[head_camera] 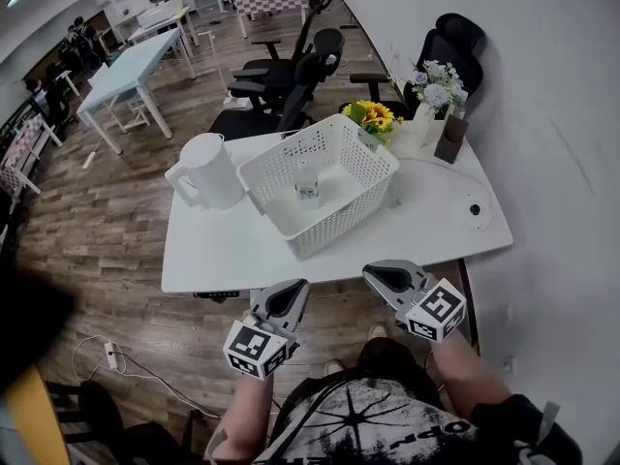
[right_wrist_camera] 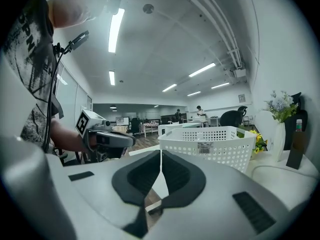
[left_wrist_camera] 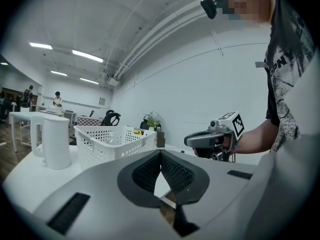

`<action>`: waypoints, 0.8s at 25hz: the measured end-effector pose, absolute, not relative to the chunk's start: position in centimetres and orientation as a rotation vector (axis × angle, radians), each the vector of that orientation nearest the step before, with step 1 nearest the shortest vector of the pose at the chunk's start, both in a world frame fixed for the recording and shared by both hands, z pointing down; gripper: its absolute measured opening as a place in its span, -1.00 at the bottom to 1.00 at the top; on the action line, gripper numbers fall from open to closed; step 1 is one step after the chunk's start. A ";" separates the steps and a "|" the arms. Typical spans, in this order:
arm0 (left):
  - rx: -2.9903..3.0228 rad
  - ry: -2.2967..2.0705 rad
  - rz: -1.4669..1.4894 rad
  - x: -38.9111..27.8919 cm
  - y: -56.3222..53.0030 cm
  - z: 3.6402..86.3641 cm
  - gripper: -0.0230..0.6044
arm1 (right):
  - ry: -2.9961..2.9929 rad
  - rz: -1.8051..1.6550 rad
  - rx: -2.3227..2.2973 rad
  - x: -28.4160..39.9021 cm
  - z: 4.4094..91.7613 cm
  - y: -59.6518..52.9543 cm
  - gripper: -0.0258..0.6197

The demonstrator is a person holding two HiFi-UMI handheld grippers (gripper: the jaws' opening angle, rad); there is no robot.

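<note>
Left gripper (head_camera: 294, 292) and right gripper (head_camera: 378, 275) hover in front of the basket (head_camera: 341, 219), off the table's (head_camera: 213, 250) near edge, jaws pressed together and empty. A small bottle (head_camera: 308, 184) stands inside the basket; reaching it well likely means opening the jaws above the rim.

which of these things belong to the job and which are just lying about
Job in hand:
left tool, shut, empty
right tool, shut, empty
basket, nearest both tools
bottle inside the basket

Lying about:
jug
sunflowers
white flowers
brown box
chairs
</note>
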State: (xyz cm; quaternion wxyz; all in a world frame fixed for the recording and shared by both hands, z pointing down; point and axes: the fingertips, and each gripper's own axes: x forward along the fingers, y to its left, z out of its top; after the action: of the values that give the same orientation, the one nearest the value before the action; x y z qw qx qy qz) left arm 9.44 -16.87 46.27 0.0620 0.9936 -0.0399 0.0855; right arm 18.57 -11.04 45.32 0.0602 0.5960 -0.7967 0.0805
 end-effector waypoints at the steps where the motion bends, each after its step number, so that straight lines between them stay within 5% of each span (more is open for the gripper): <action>1: 3.003 -0.127 0.257 9.7 -17.3 46.3 -0.90 | -2.411 0.235 1.798 18.9 45.2 -11.5 -0.85; 20: 2.920 -0.516 0.214 14.1 -26.5 45.7 -0.90 | -2.573 0.146 1.508 27.7 40.6 -23.9 -0.84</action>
State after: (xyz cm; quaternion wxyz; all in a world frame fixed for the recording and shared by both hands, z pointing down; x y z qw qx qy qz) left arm 14.07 -26.52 45.70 0.0841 0.9787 -0.1731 0.0718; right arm 27.70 -23.91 40.64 0.0778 0.5035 -0.8591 0.0487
